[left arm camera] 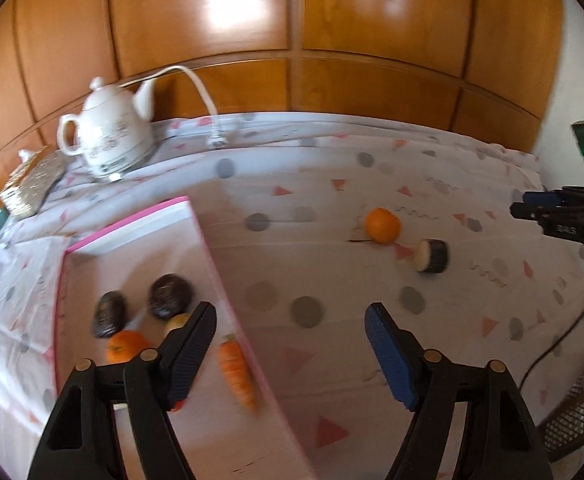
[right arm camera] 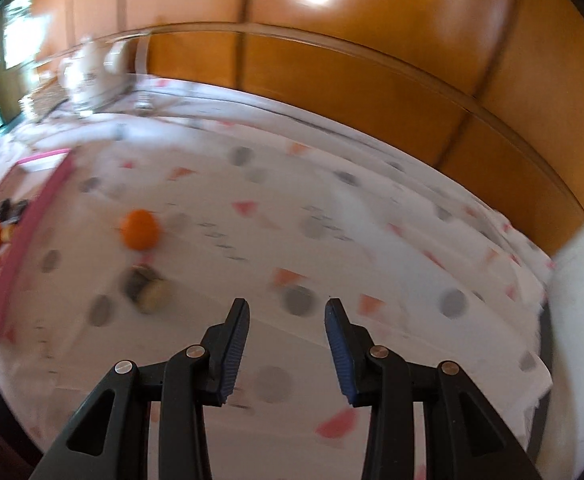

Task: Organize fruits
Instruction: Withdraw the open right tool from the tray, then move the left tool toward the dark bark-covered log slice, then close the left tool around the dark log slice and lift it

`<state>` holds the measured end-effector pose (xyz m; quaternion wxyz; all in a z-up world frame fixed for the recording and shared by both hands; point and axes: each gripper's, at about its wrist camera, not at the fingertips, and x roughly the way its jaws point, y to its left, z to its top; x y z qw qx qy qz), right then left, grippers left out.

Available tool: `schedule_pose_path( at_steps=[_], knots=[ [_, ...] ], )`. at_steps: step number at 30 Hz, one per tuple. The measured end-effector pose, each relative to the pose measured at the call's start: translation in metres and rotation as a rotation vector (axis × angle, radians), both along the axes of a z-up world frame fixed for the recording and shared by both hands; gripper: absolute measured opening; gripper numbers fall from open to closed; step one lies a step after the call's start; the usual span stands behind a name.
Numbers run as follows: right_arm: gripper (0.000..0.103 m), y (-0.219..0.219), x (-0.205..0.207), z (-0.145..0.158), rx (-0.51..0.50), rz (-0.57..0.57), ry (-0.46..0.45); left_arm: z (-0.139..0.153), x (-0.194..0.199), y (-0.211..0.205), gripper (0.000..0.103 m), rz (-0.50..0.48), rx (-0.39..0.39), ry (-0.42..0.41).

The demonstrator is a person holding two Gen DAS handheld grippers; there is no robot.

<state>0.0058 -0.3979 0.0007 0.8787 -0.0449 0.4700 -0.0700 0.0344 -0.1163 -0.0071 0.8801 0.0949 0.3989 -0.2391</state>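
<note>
**Two pieces left outside the box**

The pink-rimmed white cardboard box (left arm camera: 140, 240) fills the lower left of the left wrist view and already holds a carrot (left arm camera: 238, 372), a small orange (left arm camera: 126, 346), two dark brown fruits and a pale piece half hidden behind a finger. Out on the white cloth with grey dots and pink triangles (left arm camera: 371, 168), right of centre, lie a round orange mandarin (left arm camera: 382, 225) and, just beside it, a dark-skinned cut fruit with a pale face (left arm camera: 431, 256). A white ceramic teapot (left arm camera: 108, 136) stands at the upper left, well apart from the fruit.

The left gripper (left arm camera: 292, 322) hangs over the box's right wall, jaws spread wide and empty. The right gripper (right arm camera: 287, 308) points at bare cloth in the lower middle of its own view, jaws only narrowly apart with nothing between them; the mandarin (right arm camera: 140, 229) and the cut fruit (right arm camera: 148, 288) sit to its left.

This looks like the gap between a drop and the next pick. The next move calls for one gripper to open enough, settle over a remaining piece, and close on it; the round mandarin may roll if nudged.
</note>
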Motion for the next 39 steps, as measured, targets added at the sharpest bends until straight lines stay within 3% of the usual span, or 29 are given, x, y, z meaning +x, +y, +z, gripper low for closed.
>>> schedule_pose_path(
  at_steps=[6,15,30,32,34,39],
  knots=[
    [0.04,-0.05,-0.005,-0.013,0.061,-0.179,0.028,-0.005,0.001,-0.04,0.069,-0.087,0.008,0.024],
    [0.04,-0.089,-0.009,-0.023,0.142,-0.345,0.069,-0.016,0.007,-0.097,0.064,-0.17,0.011,0.061],
    [0.04,-0.119,-0.02,-0.019,0.141,-0.478,0.054,-0.051,0.029,-0.16,0.062,-0.17,0.036,0.136],
    [0.04,-0.124,-0.022,-0.016,0.148,-0.5,0.038,-0.056,0.033,-0.164,0.051,-0.167,0.033,0.158],
    [0.04,-0.133,-0.026,-0.011,0.153,-0.54,0.011,-0.065,0.037,-0.167,0.032,-0.165,0.038,0.186],
    [0.04,-0.159,-0.04,-0.013,0.213,-0.648,-0.008,-0.07,0.031,-0.164,0.028,-0.173,0.029,0.169]
  ],
)
